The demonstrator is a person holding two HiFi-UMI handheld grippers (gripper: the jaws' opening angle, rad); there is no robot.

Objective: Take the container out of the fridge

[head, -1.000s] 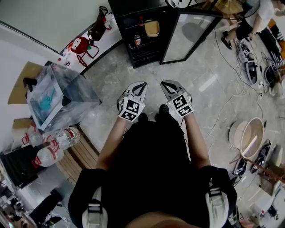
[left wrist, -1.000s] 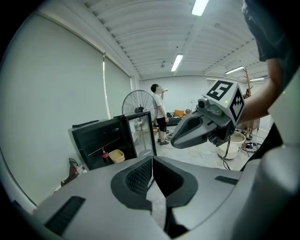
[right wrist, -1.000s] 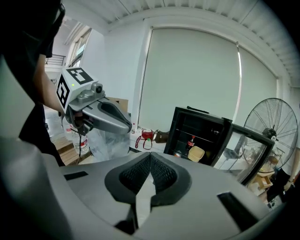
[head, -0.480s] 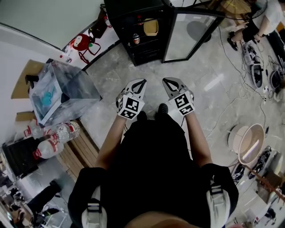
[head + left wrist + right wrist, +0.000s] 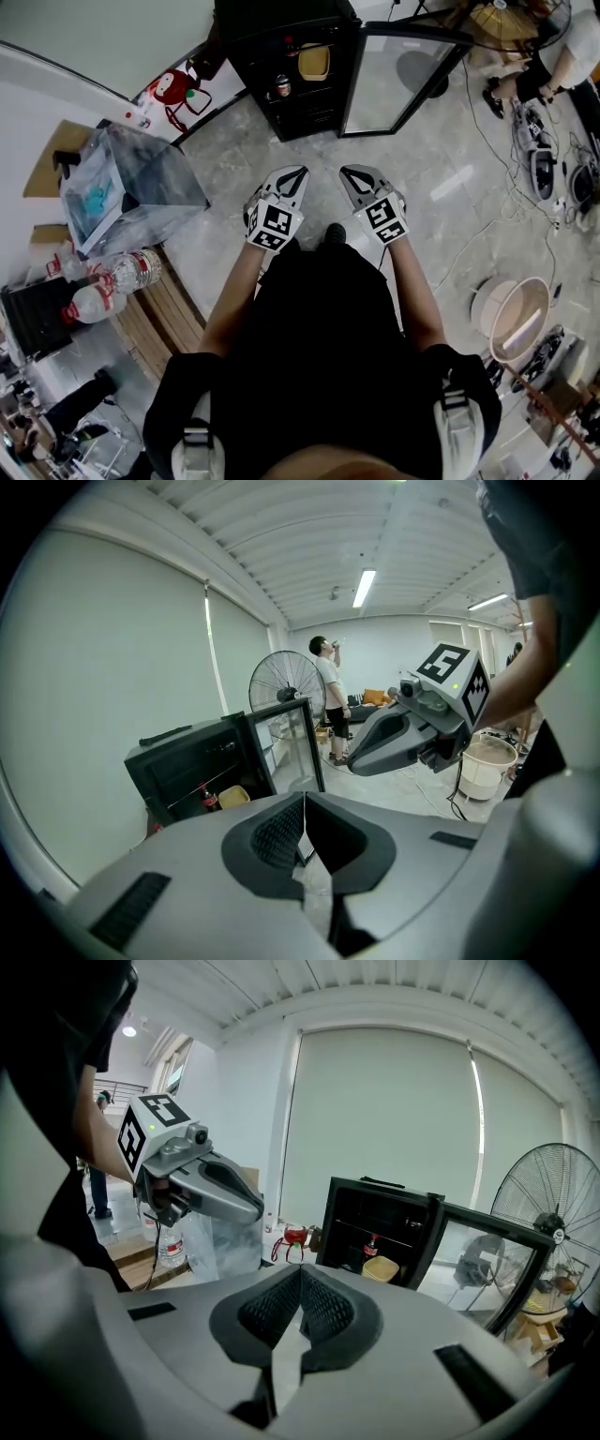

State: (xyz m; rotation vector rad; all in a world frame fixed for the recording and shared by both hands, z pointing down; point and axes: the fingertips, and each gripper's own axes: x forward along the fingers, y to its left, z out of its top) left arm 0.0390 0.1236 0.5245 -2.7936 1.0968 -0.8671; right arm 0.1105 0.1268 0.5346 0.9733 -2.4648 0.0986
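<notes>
A small black fridge point(image 5: 291, 47) stands on the floor ahead with its glass door point(image 5: 394, 75) swung open to the right. On a shelf inside sits a yellow container point(image 5: 314, 61), also seen as the yellow container point(image 5: 233, 797) and the yellow container point(image 5: 380, 1268), with a red-capped bottle point(image 5: 371, 1245) beside it and a can point(image 5: 281, 86) lower down. My left gripper point(image 5: 293, 176) and right gripper point(image 5: 352, 174) are held side by side in front of me, well short of the fridge. Both are shut, tips touching, with nothing between them.
A clear plastic bin point(image 5: 127, 187) and several water bottles point(image 5: 112, 281) lie at the left by wooden slats. A red bag point(image 5: 173, 89) lies left of the fridge. A round tub point(image 5: 514, 317), cables and a fan point(image 5: 281, 682) are at the right. A person point(image 5: 330, 696) stands far off.
The view has shifted slightly toward the fridge; the grippers hold the same pose, both shut.
</notes>
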